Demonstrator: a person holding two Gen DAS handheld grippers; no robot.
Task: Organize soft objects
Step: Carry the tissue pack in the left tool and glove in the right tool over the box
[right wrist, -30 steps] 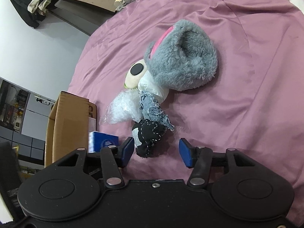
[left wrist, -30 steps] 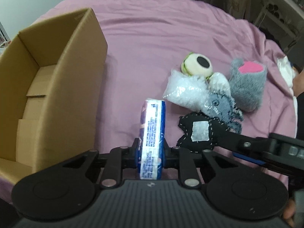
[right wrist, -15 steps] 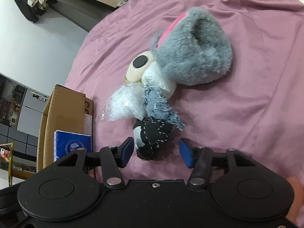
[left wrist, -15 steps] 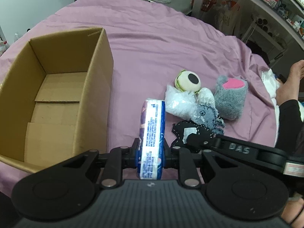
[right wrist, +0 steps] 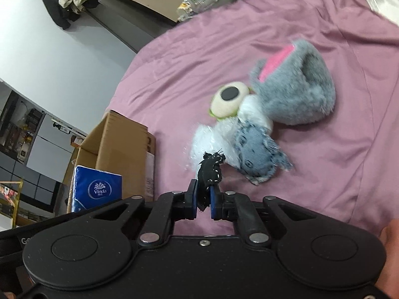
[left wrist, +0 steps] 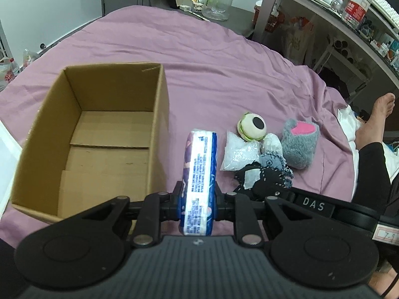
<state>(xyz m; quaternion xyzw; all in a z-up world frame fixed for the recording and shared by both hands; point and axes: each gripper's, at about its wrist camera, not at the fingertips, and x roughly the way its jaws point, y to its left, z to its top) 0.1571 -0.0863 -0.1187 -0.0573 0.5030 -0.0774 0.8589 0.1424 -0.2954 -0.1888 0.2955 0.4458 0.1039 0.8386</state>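
My left gripper [left wrist: 198,200] is shut on a blue and white tissue pack [left wrist: 199,182], held on edge just right of the open cardboard box [left wrist: 109,134]. The same tissue pack [right wrist: 97,191] shows at the lower left of the right wrist view, in front of the box [right wrist: 119,144]. My right gripper [right wrist: 202,203] is shut on a black cloth piece with white stitching [right wrist: 210,169]. Beyond it lie a grey-blue cloth piece [right wrist: 256,159], a clear plastic bag [left wrist: 237,154], a one-eyed plush ball [left wrist: 253,125] and a grey plush paw [left wrist: 299,144].
Everything rests on a bed with a purple sheet [left wrist: 224,69]. A person's foot [left wrist: 374,114] and dark-clad leg are at the right edge. A cluttered shelf [left wrist: 349,5] stands behind the bed, and a glass jar [left wrist: 218,0] sits at the back.
My right gripper has shut on the black cloth piece and lifted its edge. My left gripper has risen with the tissue pack, so more of the box's inside shows.
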